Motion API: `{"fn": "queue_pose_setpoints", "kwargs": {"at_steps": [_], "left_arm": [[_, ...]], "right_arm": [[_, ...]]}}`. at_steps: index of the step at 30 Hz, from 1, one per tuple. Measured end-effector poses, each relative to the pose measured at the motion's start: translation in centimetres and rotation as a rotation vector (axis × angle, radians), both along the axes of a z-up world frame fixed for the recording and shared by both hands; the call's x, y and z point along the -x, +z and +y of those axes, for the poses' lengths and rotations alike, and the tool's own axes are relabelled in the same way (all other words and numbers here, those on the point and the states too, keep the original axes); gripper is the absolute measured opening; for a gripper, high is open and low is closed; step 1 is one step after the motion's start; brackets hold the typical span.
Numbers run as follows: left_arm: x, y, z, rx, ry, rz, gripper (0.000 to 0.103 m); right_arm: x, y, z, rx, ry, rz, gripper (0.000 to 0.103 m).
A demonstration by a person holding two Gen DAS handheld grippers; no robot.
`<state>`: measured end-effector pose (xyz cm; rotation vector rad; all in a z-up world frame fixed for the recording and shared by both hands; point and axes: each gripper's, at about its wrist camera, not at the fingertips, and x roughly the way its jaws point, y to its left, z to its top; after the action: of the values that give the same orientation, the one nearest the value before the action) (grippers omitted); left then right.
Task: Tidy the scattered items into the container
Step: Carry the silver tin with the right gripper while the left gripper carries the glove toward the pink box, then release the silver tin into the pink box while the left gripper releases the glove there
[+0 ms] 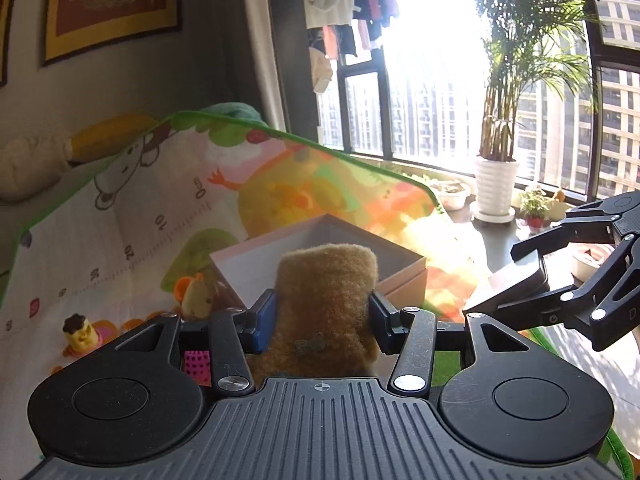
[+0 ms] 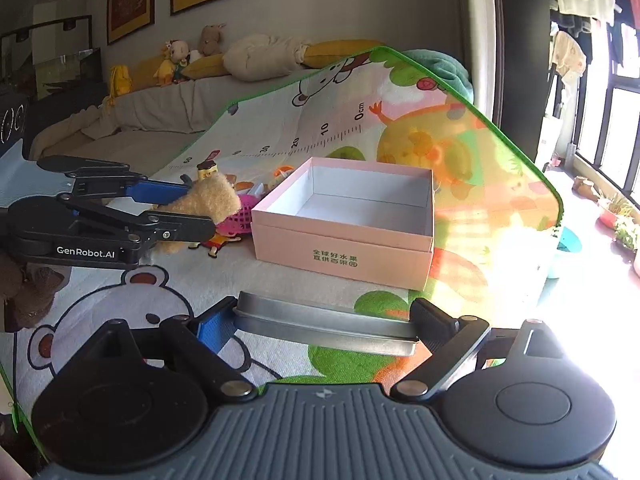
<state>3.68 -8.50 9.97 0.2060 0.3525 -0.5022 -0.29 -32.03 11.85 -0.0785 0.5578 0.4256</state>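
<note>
- The left tongs (image 1: 325,312) are clamped on a brown plush toy (image 1: 328,292), one pad pressed into each fuzzy side; the toy stands up between the pads and is clear of the mat.
- In the right wrist view the same left tongs (image 2: 200,210) come in from the left edge, the plush toy (image 2: 208,200) gripped at their tips, just left of the box.
- The right tongs (image 2: 324,320) stand wide and grip a flat grey metal tin (image 2: 324,326) by its two ends — the tin lies crosswise between the pads, a little tilted, above the mat.
- From the left wrist view the right tongs (image 1: 532,276) enter at the right edge with the tin (image 1: 508,288) in them.
- The pink box (image 2: 344,248) sits open on the play mat (image 2: 460,168), ahead of both tongs; its white inside shows nothing in it.
- Left of the box — small toys remain on the mat: a pink basket-like toy (image 2: 240,216), a flat cartoon figure (image 2: 218,244), a small yellow figure with a dark top (image 1: 80,334).
- Farther off, a window (image 1: 424,120) with a potted palm (image 1: 496,184) on the sill.
</note>
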Motion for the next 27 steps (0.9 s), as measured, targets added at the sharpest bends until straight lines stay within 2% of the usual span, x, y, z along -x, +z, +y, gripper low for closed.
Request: {"fn": "queue_pose_setpoints", "kwargs": {"at_steps": [4,6,8,10,12,16,21,24,27], "left_arm": [[-5.8,0.5,-0.6,0.056,0.015,-0.027,0.054],[-8.6,0.4,-1.1,0.073,0.020,-0.032,0.061],[-11.1,-0.2,-1.6,0.072,0.026,-0.016,0.089],[-12.1,-0.7,-1.4,0.066,0.072,0.006,0.094],[-11.4,-0.8,-0.1,0.077,0.084,0.020,0.097],[-7.8,-1.8,2.9,0.028,0.122,0.034,0.102],[-3.9,-4.7,6.5,-0.004,0.180,0.198,0.103],[-2.3,-6.2,8.6,-0.069,0.230,0.242,0.103],[-1.3,-6.9,11.1,-0.134,0.339,0.241,0.103]], "right_arm": [[-6.5,3.1,0.0,-0.068,-0.040,-0.036,0.092],[-10.2,4.4,0.4,-0.104,-0.076,-0.047,0.092],[-14.5,5.5,0.7,-0.155,-0.107,-0.056,0.093],[-18.2,5.8,0.8,-0.208,-0.098,-0.018,0.094],[-20.2,5.7,0.5,-0.257,-0.131,0.016,0.094],[-19.9,4.8,0.1,-0.253,-0.149,-0.020,0.099],[-18.2,3.1,1.1,-0.190,-0.176,-0.023,0.099],[-16.8,2.5,3.6,-0.118,-0.136,-0.048,0.099],[-14.8,1.8,7.9,0.006,-0.052,-0.111,0.099]]}}
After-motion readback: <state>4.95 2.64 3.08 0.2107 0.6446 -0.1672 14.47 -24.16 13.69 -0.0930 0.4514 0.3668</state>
